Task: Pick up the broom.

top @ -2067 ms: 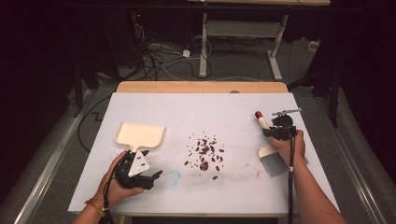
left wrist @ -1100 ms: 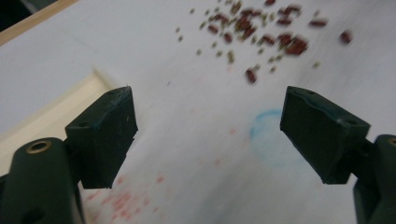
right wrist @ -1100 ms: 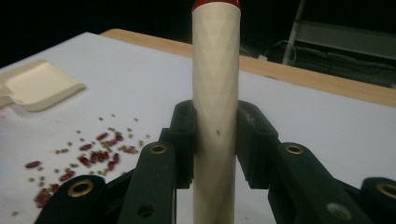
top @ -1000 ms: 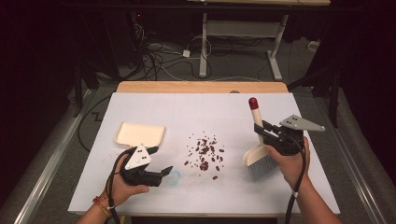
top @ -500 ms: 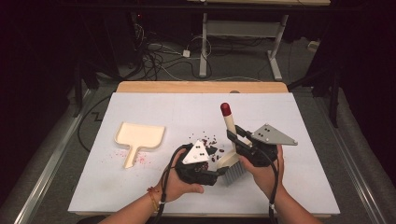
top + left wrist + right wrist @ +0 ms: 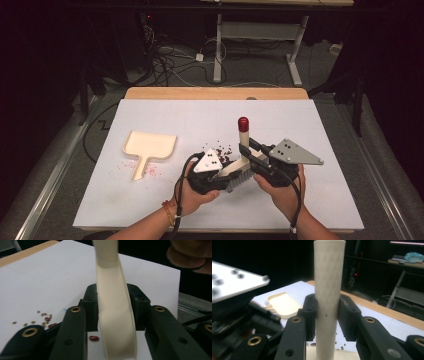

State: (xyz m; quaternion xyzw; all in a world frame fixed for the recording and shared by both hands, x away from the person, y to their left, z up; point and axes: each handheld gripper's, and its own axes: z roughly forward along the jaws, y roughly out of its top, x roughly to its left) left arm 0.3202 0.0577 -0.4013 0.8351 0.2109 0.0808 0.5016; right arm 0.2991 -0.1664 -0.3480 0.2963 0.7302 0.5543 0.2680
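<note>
A cream brush (image 6: 243, 136) with a red tip stands tilted over the white table, bristles down. My right gripper (image 6: 246, 150) is shut on its round handle (image 6: 328, 290), the pads (image 6: 310, 315) pressing from both sides. My left gripper (image 6: 227, 177) has just been closing and is now shut on the brush's curved lower body (image 6: 115, 315), close to the bristles. Small dark red beans (image 6: 222, 151) lie scattered just behind the two grippers, and some beans (image 6: 45, 318) show to the left of the left jaws. A cream dustpan (image 6: 149, 146) lies flat to the left, apart from both grippers.
The white table sheet (image 6: 325, 130) ends in a wooden strip (image 6: 215, 93) at the far edge. Faint pink smears (image 6: 150, 171) mark the sheet by the dustpan's handle. Cables and desk legs lie on the dark floor beyond the table.
Both hands came in toward the table's middle and front. The left gripper left its place by the dustpan and closed on the brush, which the right gripper carried leftward.
</note>
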